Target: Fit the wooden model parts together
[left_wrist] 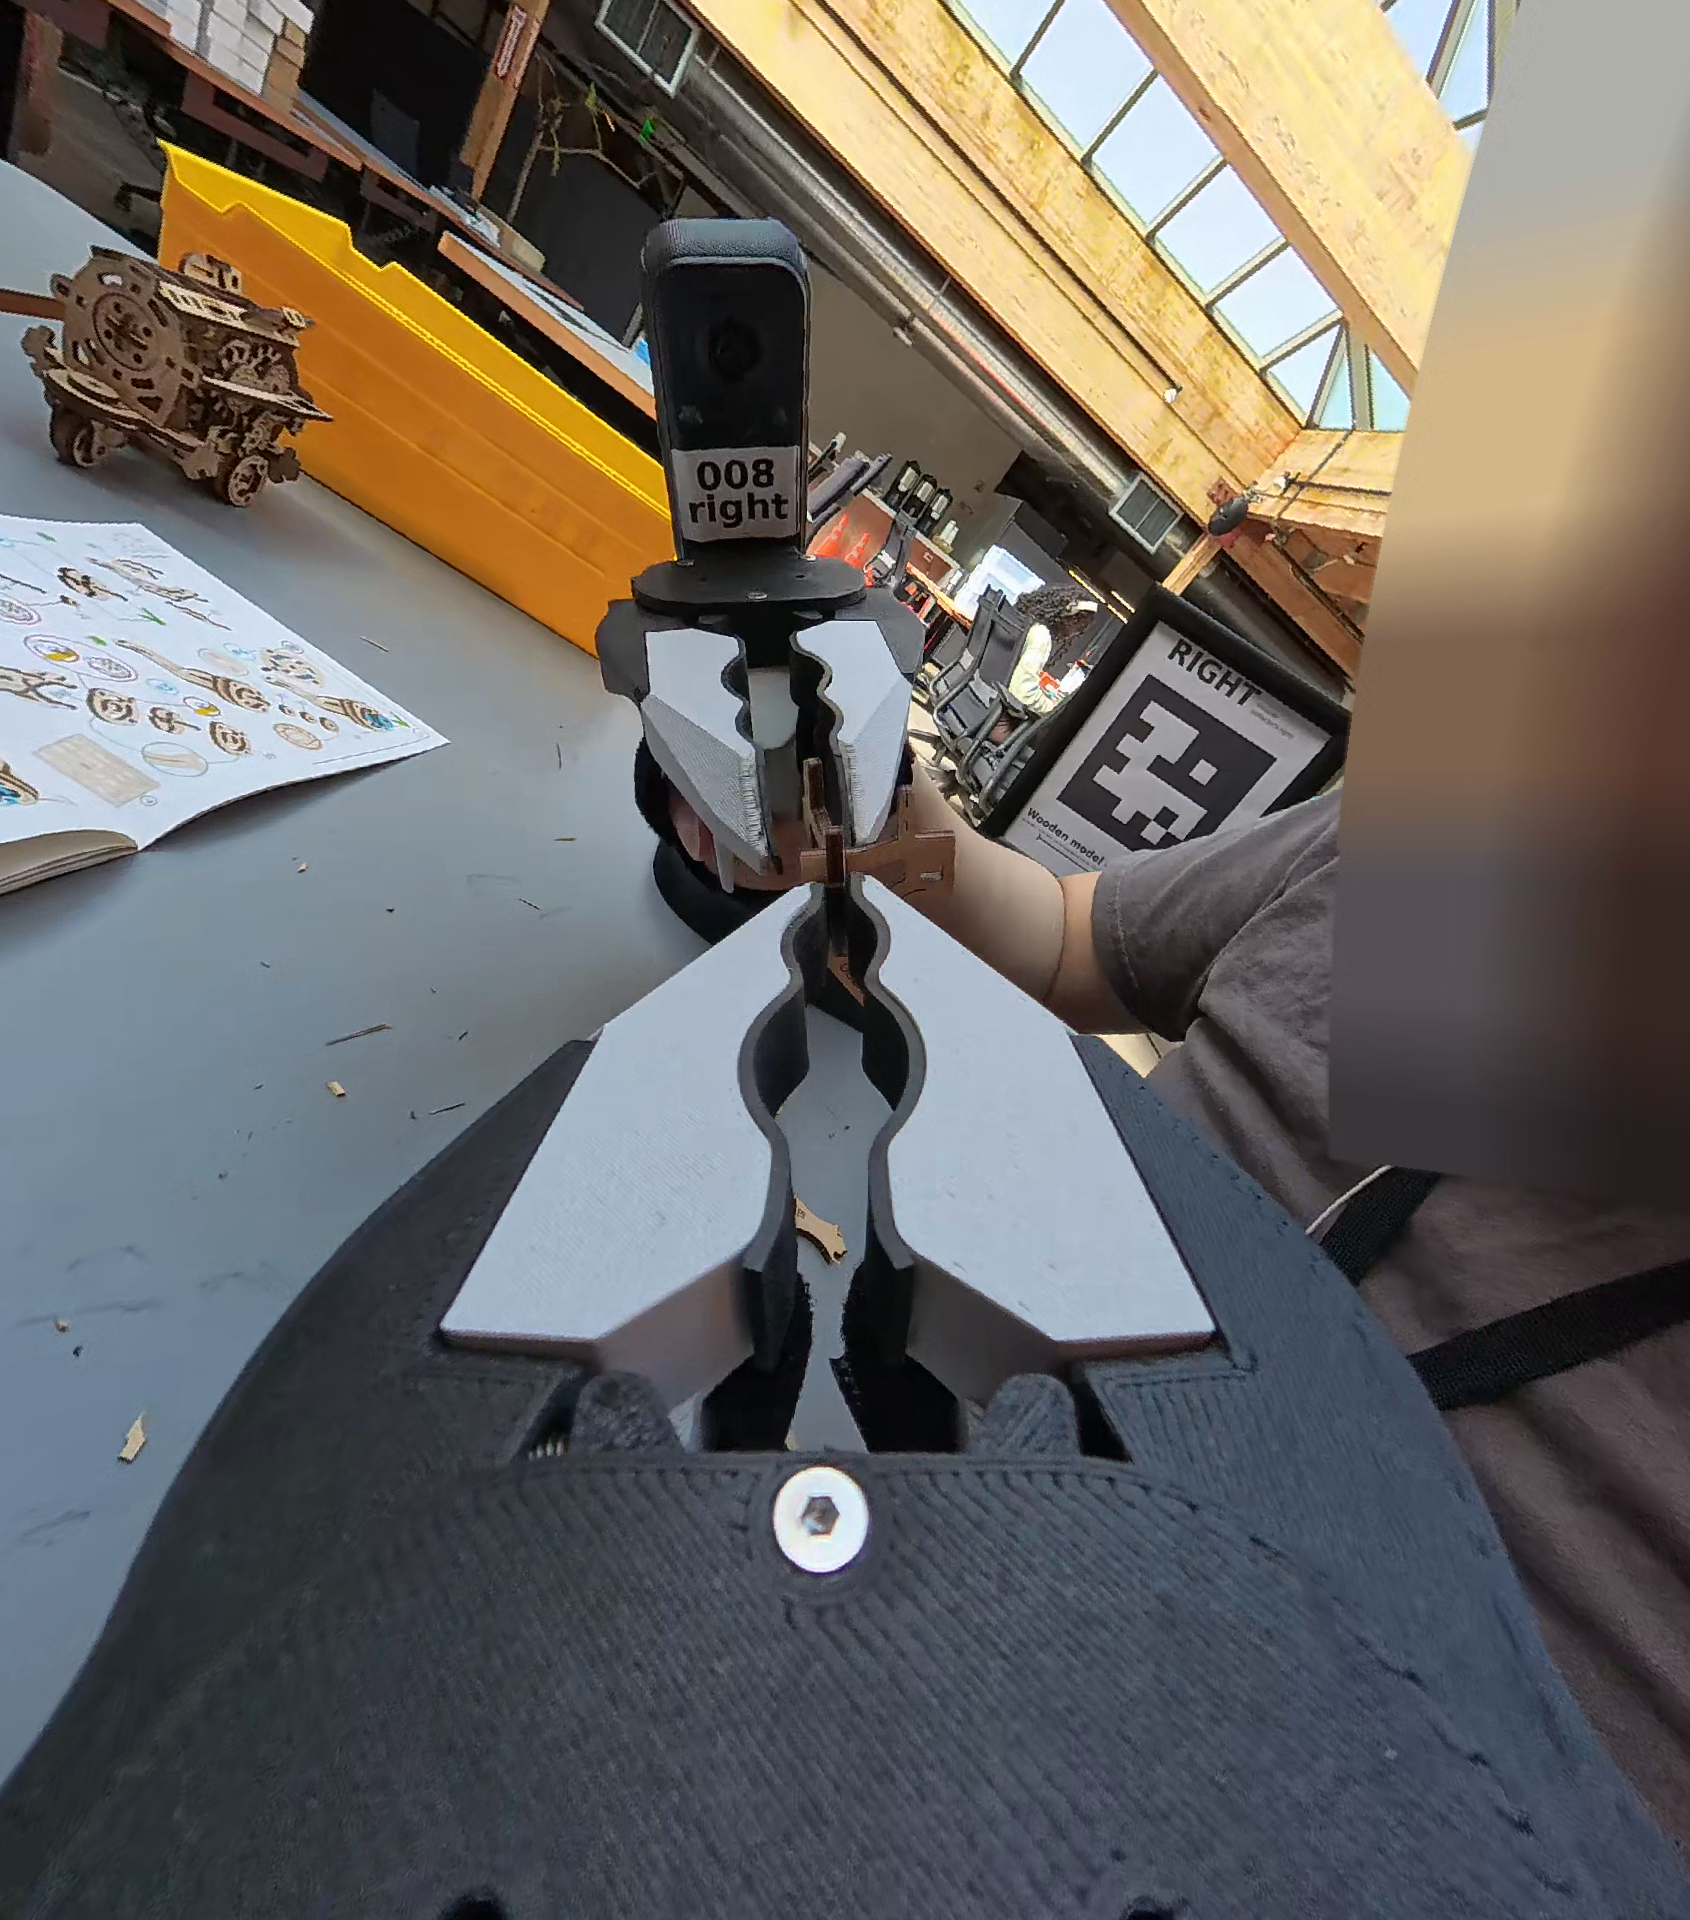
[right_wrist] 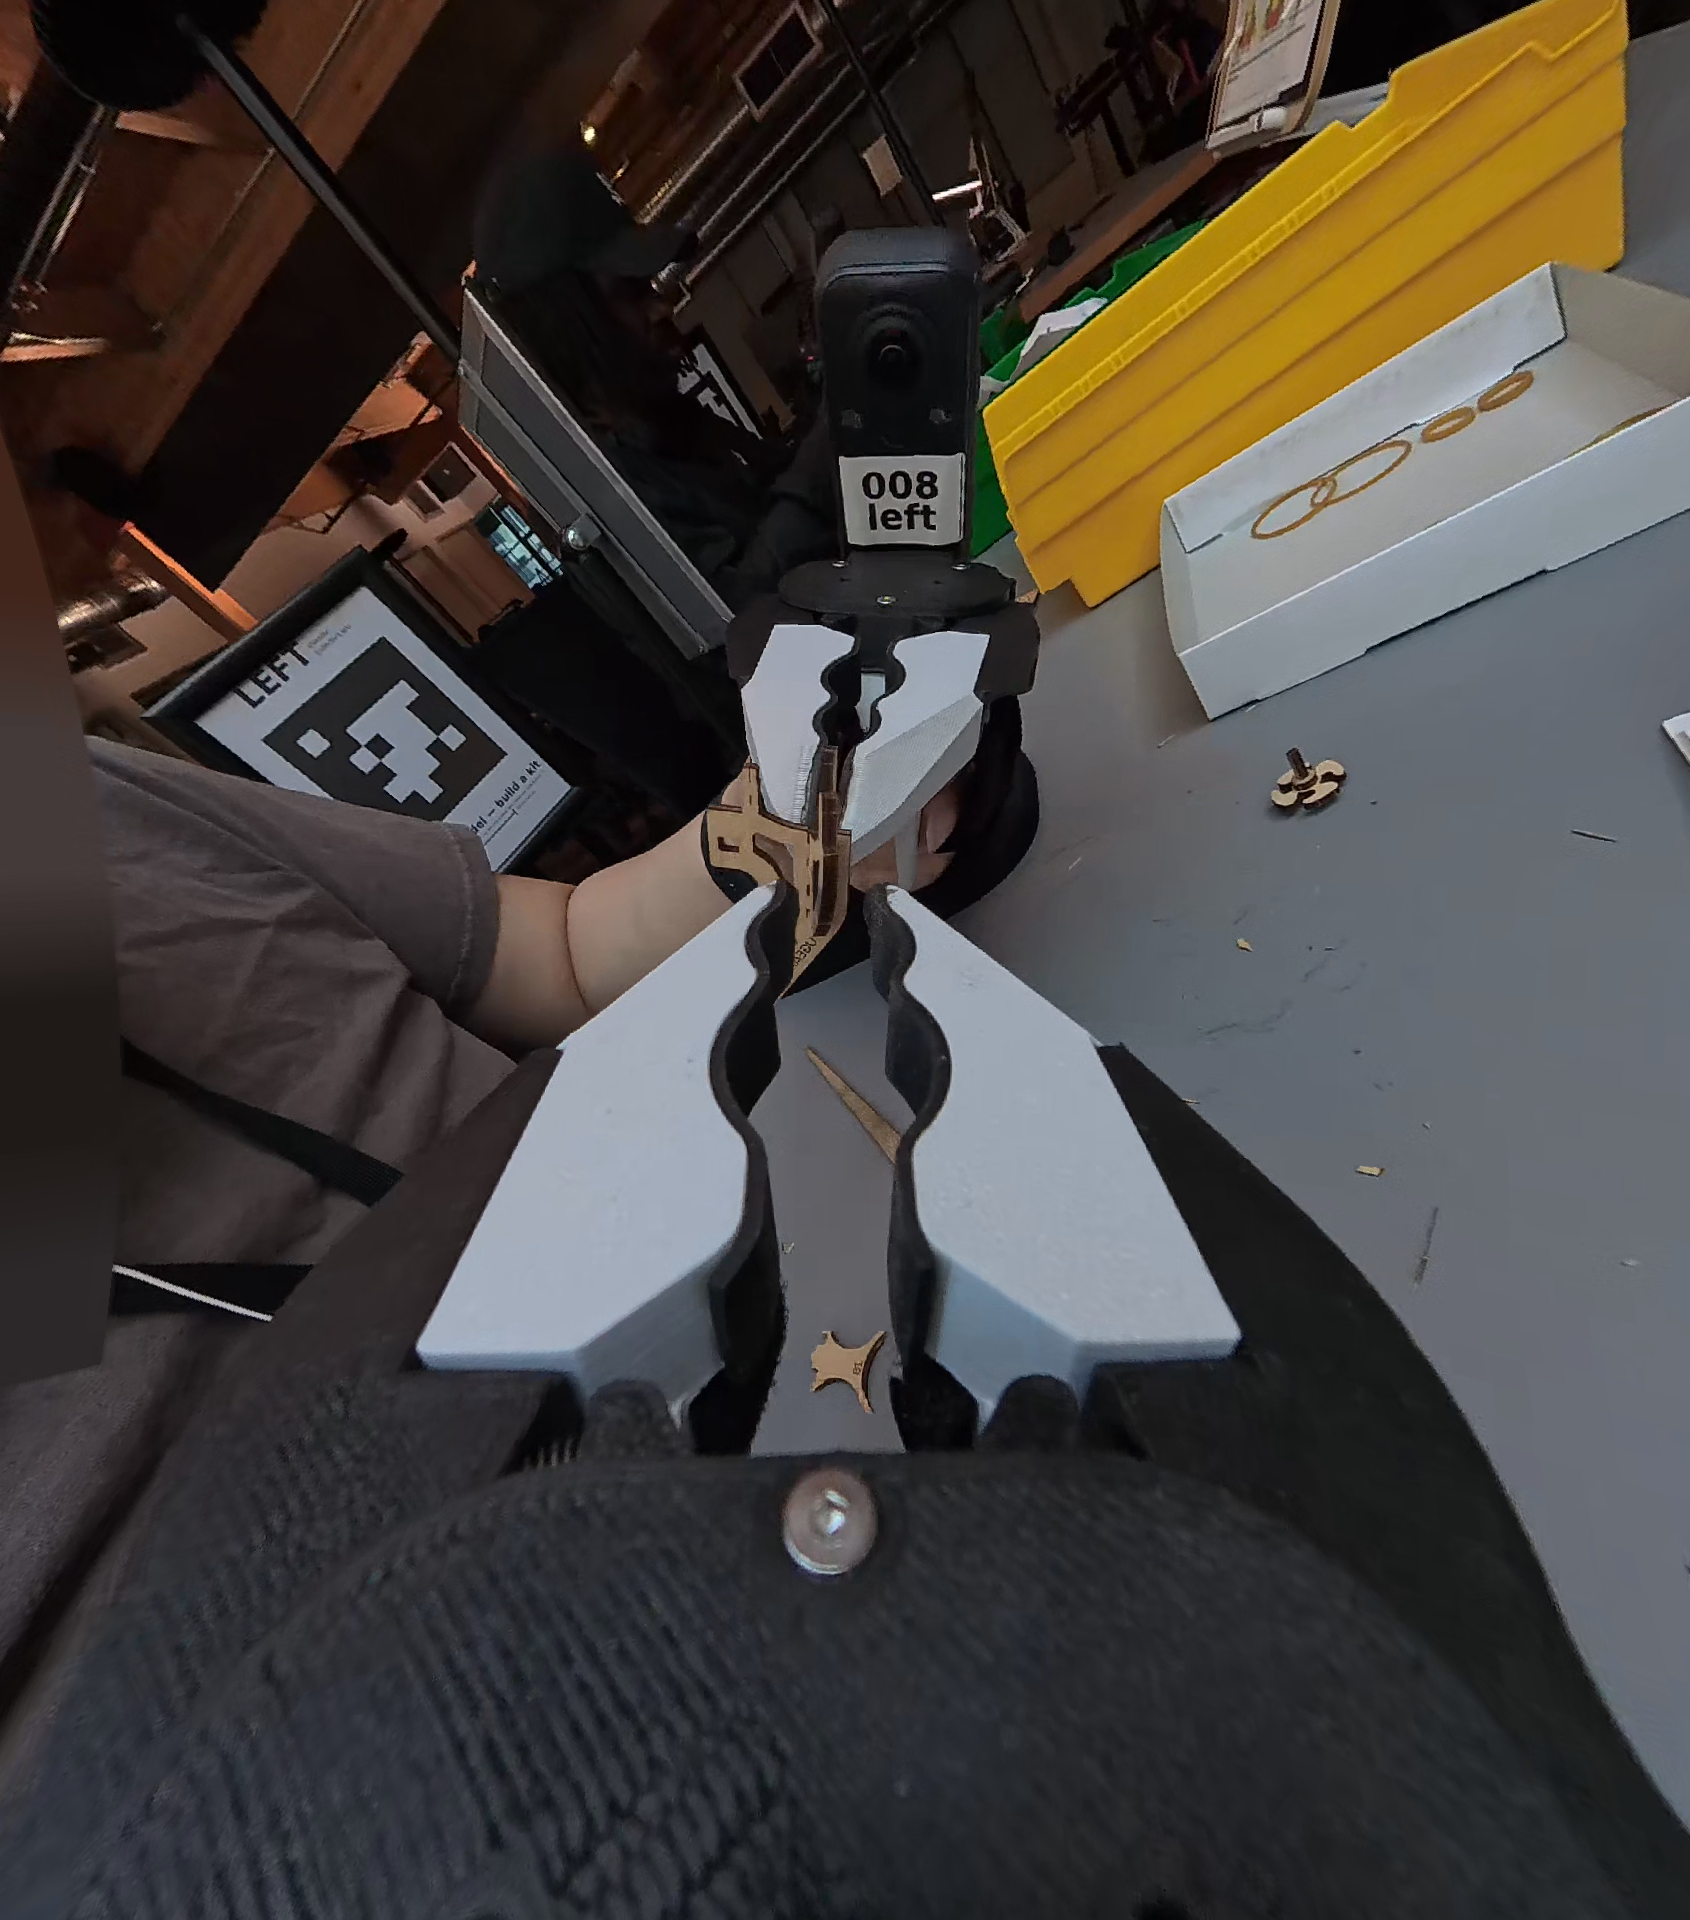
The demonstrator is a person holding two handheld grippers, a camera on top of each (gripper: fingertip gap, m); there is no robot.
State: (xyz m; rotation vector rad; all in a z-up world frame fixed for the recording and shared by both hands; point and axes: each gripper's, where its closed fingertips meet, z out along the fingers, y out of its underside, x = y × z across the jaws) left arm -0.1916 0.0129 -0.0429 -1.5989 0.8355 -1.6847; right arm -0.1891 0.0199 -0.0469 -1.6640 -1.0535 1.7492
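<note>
A small wooden sub-assembly of slotted flat parts [left_wrist: 908,857] hangs in the air between my two grippers, which face each other tip to tip above the grey table [left_wrist: 197,1091]. My left gripper [left_wrist: 825,899] is shut on a thin flat wooden part that sticks up between its tips. My right gripper [right_wrist: 820,904] is closed around the wooden assembly [right_wrist: 768,842], with its jaws a little apart and the wood lying against one finger. The right gripper also shows in the left wrist view [left_wrist: 810,821], and the left gripper shows in the right wrist view [right_wrist: 825,774].
A finished wooden model [left_wrist: 171,379], an open instruction booklet [left_wrist: 93,675] and a yellow bin [left_wrist: 425,395] lie to the left. A white box [right_wrist: 1443,582] holds rings. A small gear part [right_wrist: 1308,784], a loose wooden piece [right_wrist: 846,1371] and a wooden stick [right_wrist: 856,1101] lie on the table. A person's arm [left_wrist: 1007,925] is close. Less than 4 cm separates the two grippers' tips. The loose wooden piece [right_wrist: 846,1371] is about 15 cm from both grippers' fingertips.
</note>
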